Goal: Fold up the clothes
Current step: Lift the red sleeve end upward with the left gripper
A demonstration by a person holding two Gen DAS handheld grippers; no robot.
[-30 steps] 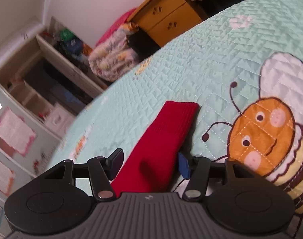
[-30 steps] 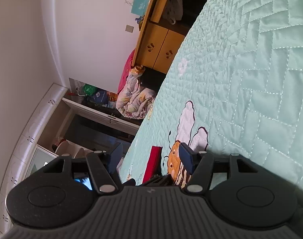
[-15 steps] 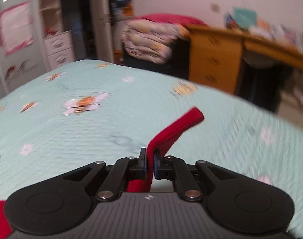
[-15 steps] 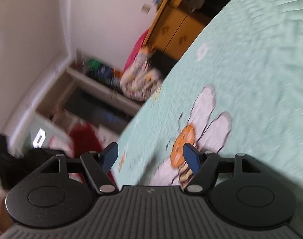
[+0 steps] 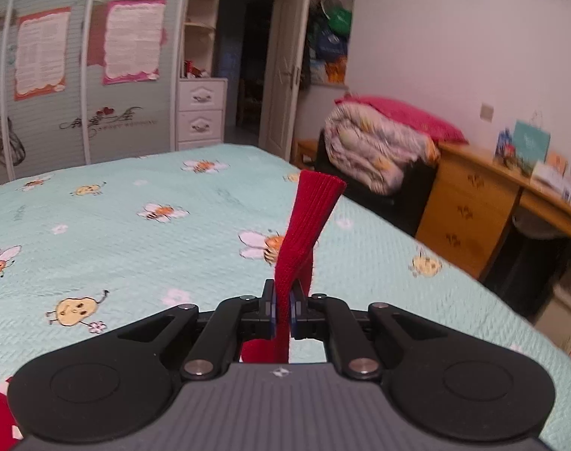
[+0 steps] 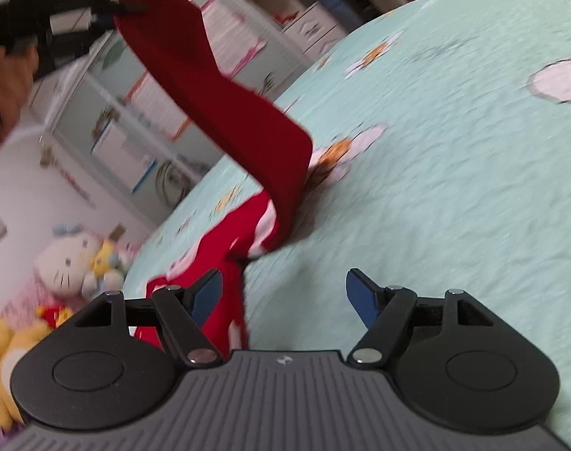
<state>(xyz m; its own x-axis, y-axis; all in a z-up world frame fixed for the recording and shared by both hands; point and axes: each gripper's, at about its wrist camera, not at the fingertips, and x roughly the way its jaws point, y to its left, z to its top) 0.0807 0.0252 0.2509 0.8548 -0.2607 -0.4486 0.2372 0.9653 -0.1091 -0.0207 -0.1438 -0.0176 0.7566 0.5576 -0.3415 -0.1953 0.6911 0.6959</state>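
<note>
- The bed (image 5: pixel 97 263) takes up most of both views, covered by a pale green quilted spread printed with bees, flowers and small yellow figures.
- A wardrobe (image 5: pixel 78 75) with slatted sliding doors stands past the foot of the bed; pink- and orange-edged sheets are stuck to it.
- A white shelf unit (image 5: pixel 202 86) beside the wardrobe holds small items on its open shelves that are too blurred to name; two closed drawers sit below them.
- A wooden desk (image 5: pixel 469 210) with drawers runs along the right wall; a teal gift bag (image 5: pixel 531 143) and other small items stand on its top.
- A rolled floral quilt (image 5: pixel 375 150) with a pink pillow on it lies on a dark seat between the bed and the desk.
- The red garment (image 6: pixel 225 112) lies partly on the spread near the bed's edge, with one long sleeve lifted off it. In the right wrist view the sleeve's long axis climbs from the bunched body on the bed up to the left gripper (image 6: pixel 108 11). In the left wrist view the ribbed cuff sticks forward and upward.
- Plush toys (image 6: pixel 74 259), one a white cat, sit beyond the garment.
- The left gripper's fingers (image 5: pixel 269 304) are pressed together, pinching the sleeve.
- The right gripper (image 6: pixel 283 295) hovers over the spread, fingers spread wide with nothing between them, having just been opening.
</note>
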